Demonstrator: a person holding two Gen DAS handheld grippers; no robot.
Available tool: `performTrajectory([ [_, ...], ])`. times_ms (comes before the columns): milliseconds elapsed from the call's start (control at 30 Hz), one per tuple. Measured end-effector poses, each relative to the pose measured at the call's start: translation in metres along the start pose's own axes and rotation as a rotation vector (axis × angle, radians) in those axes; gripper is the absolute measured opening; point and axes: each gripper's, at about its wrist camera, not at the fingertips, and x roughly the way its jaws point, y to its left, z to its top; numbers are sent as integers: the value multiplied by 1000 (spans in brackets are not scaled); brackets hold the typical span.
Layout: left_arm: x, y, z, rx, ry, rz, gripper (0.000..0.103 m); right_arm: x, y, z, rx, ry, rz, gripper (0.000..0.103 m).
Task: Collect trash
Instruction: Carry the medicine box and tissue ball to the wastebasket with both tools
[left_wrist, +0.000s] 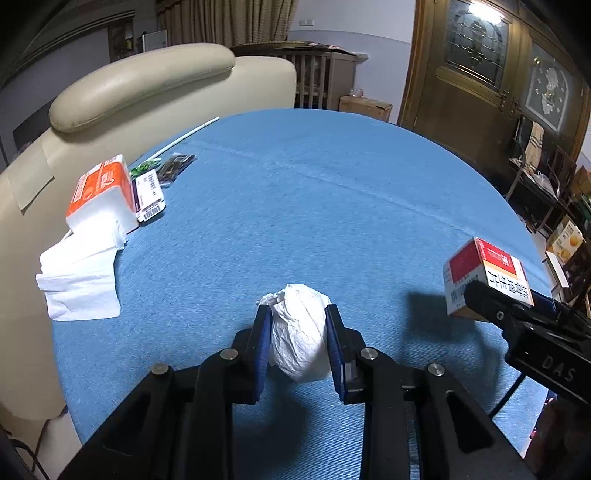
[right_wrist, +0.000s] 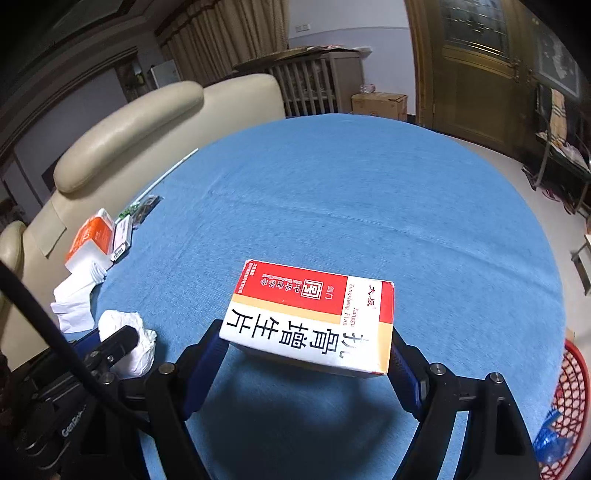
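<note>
Pinching a crumpled white tissue ball (left_wrist: 300, 332) between its blue pads, the left gripper (left_wrist: 298, 345) is holding it just above the blue table (left_wrist: 332, 192), presumably so it can be carried off as trash. The right gripper (right_wrist: 306, 354) is clamping a red-and-white medicine box (right_wrist: 314, 314) across its short sides, lifted clear enough to be casting a shadow (both loads seem ready for disposal). Only the right wrist view is showing a red basket (right_wrist: 572, 391) past the table's right edge, likely the bin; the left view is giving the clearer look at the tissue pack (left_wrist: 101, 192) and loose tissues (left_wrist: 79, 280) lying by the sofa (left_wrist: 147, 85).
</note>
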Motion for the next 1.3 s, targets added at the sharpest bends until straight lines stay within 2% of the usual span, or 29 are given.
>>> performTrajectory([
  [533,-10,-31,1,65,-17,11,30,-28,-26,-30,35,-18,26,83],
  [1300,-23,-100,6,191,-45,-86,30,-83,-91,-64,135,-66,-58,83],
])
